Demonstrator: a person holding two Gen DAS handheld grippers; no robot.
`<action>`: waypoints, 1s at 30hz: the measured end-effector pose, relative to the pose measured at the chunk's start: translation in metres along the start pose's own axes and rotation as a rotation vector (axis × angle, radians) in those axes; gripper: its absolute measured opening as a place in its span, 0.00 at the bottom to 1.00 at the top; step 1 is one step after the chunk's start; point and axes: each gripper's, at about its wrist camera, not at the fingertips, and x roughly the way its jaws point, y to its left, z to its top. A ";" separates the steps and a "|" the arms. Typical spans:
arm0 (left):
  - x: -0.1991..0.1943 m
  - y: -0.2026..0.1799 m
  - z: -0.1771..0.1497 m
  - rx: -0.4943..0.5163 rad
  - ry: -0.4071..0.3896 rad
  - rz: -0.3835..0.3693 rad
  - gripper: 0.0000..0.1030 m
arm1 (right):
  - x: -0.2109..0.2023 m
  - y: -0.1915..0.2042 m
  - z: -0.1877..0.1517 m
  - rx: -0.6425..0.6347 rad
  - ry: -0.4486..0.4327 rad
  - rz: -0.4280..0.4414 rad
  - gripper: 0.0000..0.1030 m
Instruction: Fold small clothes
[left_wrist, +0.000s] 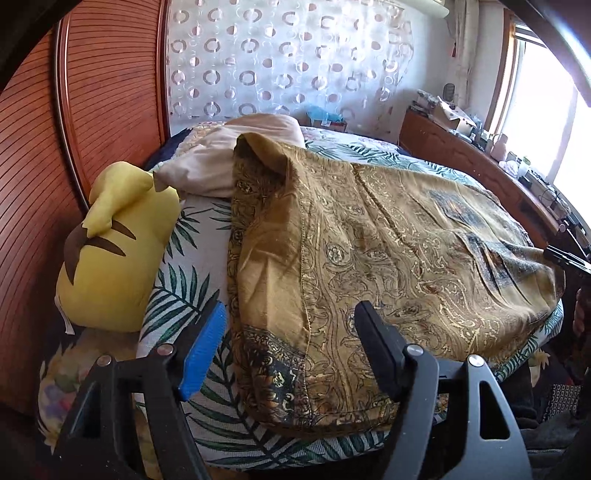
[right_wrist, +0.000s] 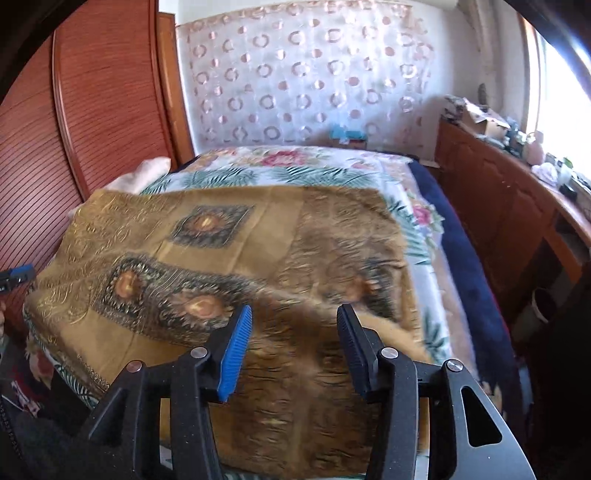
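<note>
A gold-brown patterned cloth (left_wrist: 388, 266) with dark square motifs lies spread on the bed; its left part is folded over into a raised flap. It also shows in the right wrist view (right_wrist: 229, 258), where its near part is blurred. My left gripper (left_wrist: 291, 328) is open and empty, just above the cloth's near left edge. My right gripper (right_wrist: 293, 336) is open and empty over the cloth's near right part. The tip of the left gripper shows at the left edge of the right wrist view (right_wrist: 16, 277), and the right gripper's tip at the right edge of the left wrist view (left_wrist: 565, 256).
The bed has a leaf-print cover (left_wrist: 192, 266). A yellow plush toy (left_wrist: 110, 254) and a beige pillow (left_wrist: 229, 162) lie at its left beside a wooden wardrobe (left_wrist: 92, 92). A cluttered wooden sideboard (right_wrist: 498, 206) runs along the right under a window.
</note>
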 end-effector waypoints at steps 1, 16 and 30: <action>0.001 0.000 -0.001 0.000 0.003 0.000 0.71 | 0.004 0.002 -0.001 -0.003 0.006 0.010 0.48; 0.008 0.000 -0.008 -0.004 0.030 0.017 0.71 | 0.040 0.020 -0.003 -0.047 0.087 0.023 0.50; 0.009 0.017 -0.017 -0.039 0.047 0.033 0.71 | 0.045 0.033 -0.018 -0.075 0.042 -0.010 0.66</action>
